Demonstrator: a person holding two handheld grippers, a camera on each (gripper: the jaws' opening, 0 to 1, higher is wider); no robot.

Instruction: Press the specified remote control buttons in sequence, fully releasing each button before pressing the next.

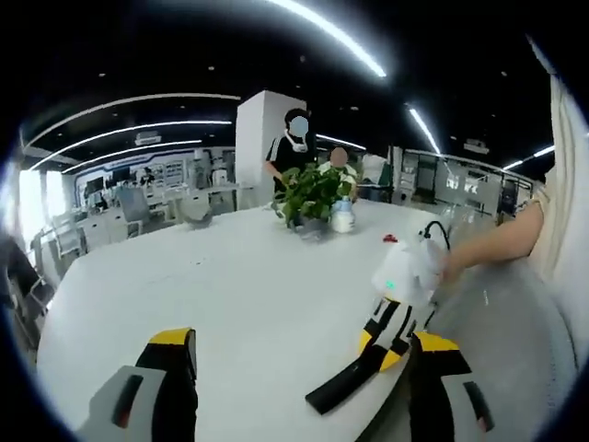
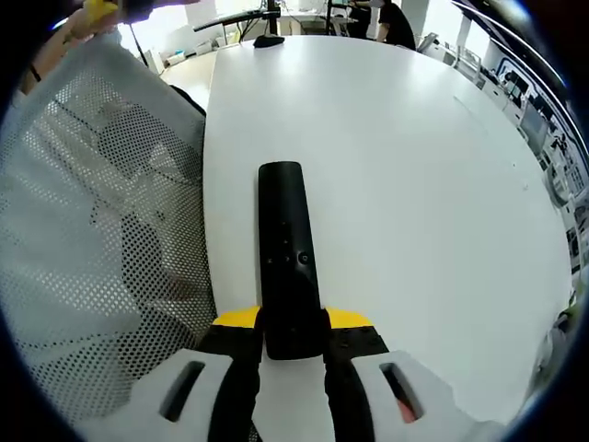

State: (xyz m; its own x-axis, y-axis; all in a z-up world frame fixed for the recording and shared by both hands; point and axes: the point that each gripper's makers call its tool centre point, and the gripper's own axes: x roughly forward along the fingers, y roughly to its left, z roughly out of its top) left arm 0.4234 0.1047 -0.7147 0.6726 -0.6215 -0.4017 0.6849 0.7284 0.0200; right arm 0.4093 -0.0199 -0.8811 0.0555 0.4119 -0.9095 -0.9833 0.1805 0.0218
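A slim black remote [image 2: 287, 253] lies lengthwise over the white table [image 2: 414, 184], close to its left edge. My right gripper [image 2: 293, 333] is shut on its near end, yellow-tipped jaws on either side. From the left gripper view the same remote [image 1: 348, 382] slants down from the right gripper [image 1: 386, 343], whose white body is held by a person's hand. My left gripper [image 1: 302, 345] stands wide open low over the table [image 1: 230, 285], with nothing between its jaws. The remote's free end sits just left of its right jaw.
A potted plant [image 1: 311, 193] and a white bottle [image 1: 342, 216] stand at the far side of the table, with people behind them. A grey mesh chair [image 2: 101, 230] borders the table edge. A small dark object [image 2: 269, 40] lies at the far end.
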